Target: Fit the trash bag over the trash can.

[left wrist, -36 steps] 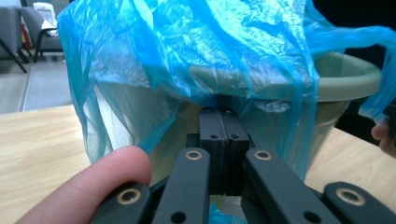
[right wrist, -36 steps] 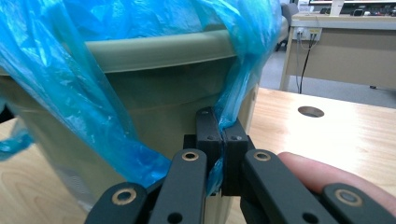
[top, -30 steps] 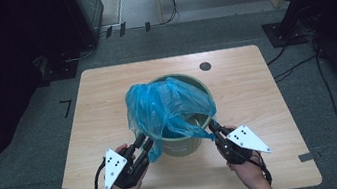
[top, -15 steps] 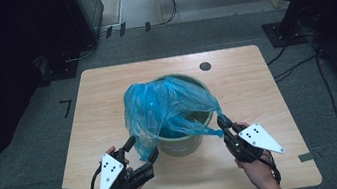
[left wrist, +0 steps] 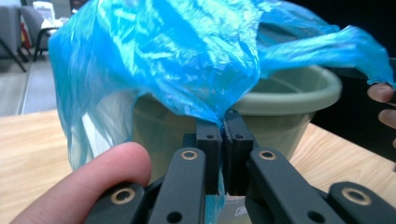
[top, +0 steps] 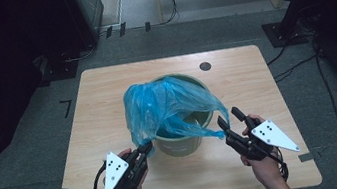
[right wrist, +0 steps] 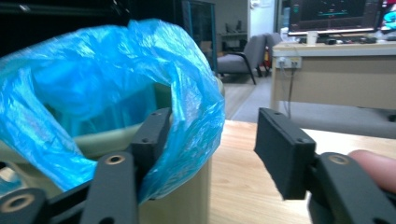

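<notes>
- Blue plastic bag (top: 166,107): thin, crinkled film, draped over and into the green bucket (top: 183,140); it covers the far and left parts of the rim, and two stretched corners run out toward the near side, one to each gripper.
- Green bucket: round, olive-green plastic, upright near the middle of the wooden table (top: 255,76); the near rim is bare in the left gripper view (left wrist: 289,91).
- Left gripper (top: 145,148): held at the near left of the bucket, jaws closed together with a corner of the bag (left wrist: 187,60) pinched between the pads; a tail of film hangs below the pinch. A finger of the person's left hand (top: 124,182) lies along the gripper's side.
- Right gripper (top: 228,121): held at the near right of the bucket, jaws wide apart. In the right gripper view one jaw stands against the bag's edge (right wrist: 191,116) just by the bucket wall (right wrist: 182,200); the other jaw stands free over the table (right wrist: 243,163), nothing clamped.
- Right hand (top: 262,161): wrapped round the gripper's body, near the table's front edge.
- Table: light wood, a small dark round disc (top: 205,66) near its far edge, well apart from the bucket.
</notes>
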Motion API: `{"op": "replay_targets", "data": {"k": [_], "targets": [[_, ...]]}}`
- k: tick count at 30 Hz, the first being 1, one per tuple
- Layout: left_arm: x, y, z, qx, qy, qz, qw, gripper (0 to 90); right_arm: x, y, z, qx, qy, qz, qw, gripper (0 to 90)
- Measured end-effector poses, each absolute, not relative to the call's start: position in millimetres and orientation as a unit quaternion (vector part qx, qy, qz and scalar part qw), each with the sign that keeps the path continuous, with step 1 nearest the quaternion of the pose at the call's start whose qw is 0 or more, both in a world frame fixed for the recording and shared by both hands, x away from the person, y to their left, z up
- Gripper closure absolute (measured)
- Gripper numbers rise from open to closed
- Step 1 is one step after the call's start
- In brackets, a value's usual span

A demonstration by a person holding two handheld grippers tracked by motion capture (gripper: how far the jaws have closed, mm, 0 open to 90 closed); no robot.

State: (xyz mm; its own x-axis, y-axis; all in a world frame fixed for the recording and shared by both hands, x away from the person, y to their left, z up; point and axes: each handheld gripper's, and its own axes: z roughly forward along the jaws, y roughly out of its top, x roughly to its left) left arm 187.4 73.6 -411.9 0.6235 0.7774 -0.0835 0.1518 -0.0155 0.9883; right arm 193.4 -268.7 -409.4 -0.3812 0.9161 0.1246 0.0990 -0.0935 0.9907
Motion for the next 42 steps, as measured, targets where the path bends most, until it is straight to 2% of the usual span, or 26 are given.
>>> {"op": "replay_targets", "data": {"k": [4,8,12,14,15,16,20,24,32,36,42], "targets": [[182,71,-404,0.662,0.332,0.261,0.619,88.3,191,-270,-404,0.432,0.575,0.604,0.343,39.3],[175,69,-389,0.658,0.313,0.259,0.634,88.3,188,-270,-396,0.434,0.563,0.610,0.350,29.4],[173,69,-381,0.654,0.308,0.250,0.645,88.9,185,-272,-390,0.429,0.558,0.618,0.352,29.0],[173,69,-379,0.652,0.306,0.251,0.647,89.0,184,-272,-389,0.428,0.558,0.619,0.350,32.4],[172,69,-377,0.650,0.305,0.252,0.649,89.0,184,-273,-388,0.426,0.558,0.620,0.351,38.7],[172,71,-374,0.647,0.304,0.253,0.652,89.1,183,-274,-386,0.425,0.559,0.618,0.354,54.8],[174,76,-370,0.638,0.309,0.250,0.659,89.2,186,-281,-388,0.435,0.567,0.607,0.348,82.5],[173,86,-367,0.631,0.316,0.249,0.663,89.3,185,-290,-391,0.446,0.570,0.592,0.355,87.8],[166,98,-363,0.646,0.306,0.227,0.662,88.8,168,-303,-394,0.423,0.595,0.577,0.366,87.6],[162,102,-362,0.651,0.300,0.237,0.656,87.2,159,-306,-393,0.407,0.602,0.576,0.374,87.2],[152,104,-376,0.648,0.314,0.229,0.655,87.6,149,-302,-397,0.406,0.596,0.580,0.379,87.4]]}}
